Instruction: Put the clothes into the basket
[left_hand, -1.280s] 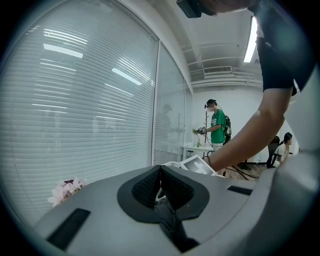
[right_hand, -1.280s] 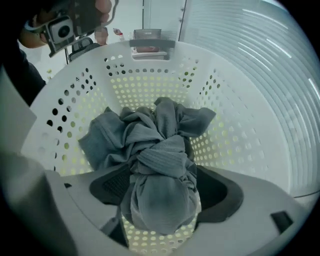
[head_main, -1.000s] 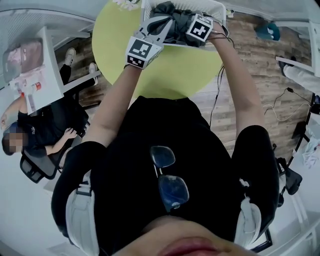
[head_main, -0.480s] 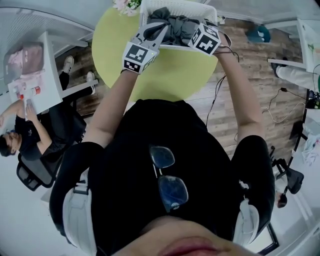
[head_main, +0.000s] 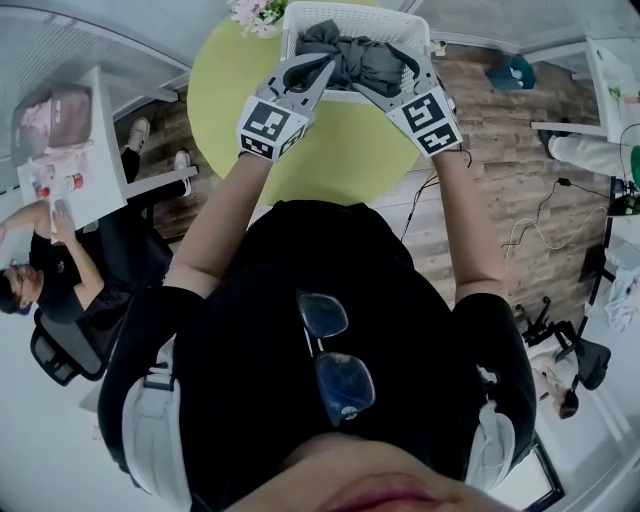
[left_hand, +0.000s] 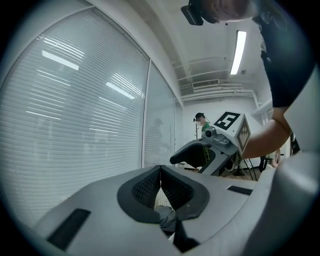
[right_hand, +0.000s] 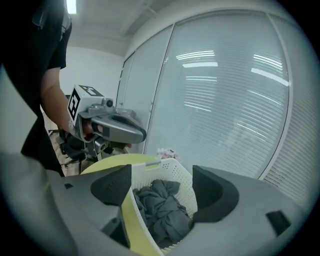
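Presently both tongs are up over the white basket, which stands at the far edge of the round yellow-green table. Clothes: dark grey, crumpled in a heap inside the basket, filling most of it.

Left tongs: pads pressed together at the tips. In their own view I see a fold of the grey cloth caught low between them, white basket mesh behind. They point near level at the heap's left side.

Right tongs: jaws wide apart, nothing clamped. Basket rim and heap show in the gap, touching neither pad. They sit at the basket's right side, tilted downward.

Each pair shows in the other's view, marker cube on top.

Pink-and-white flowers sit on the table just beside the basket's left corner. Off the table, wood floor. A seated person is by a desk at the head view's left. Slatted blinds hang beyond the table.
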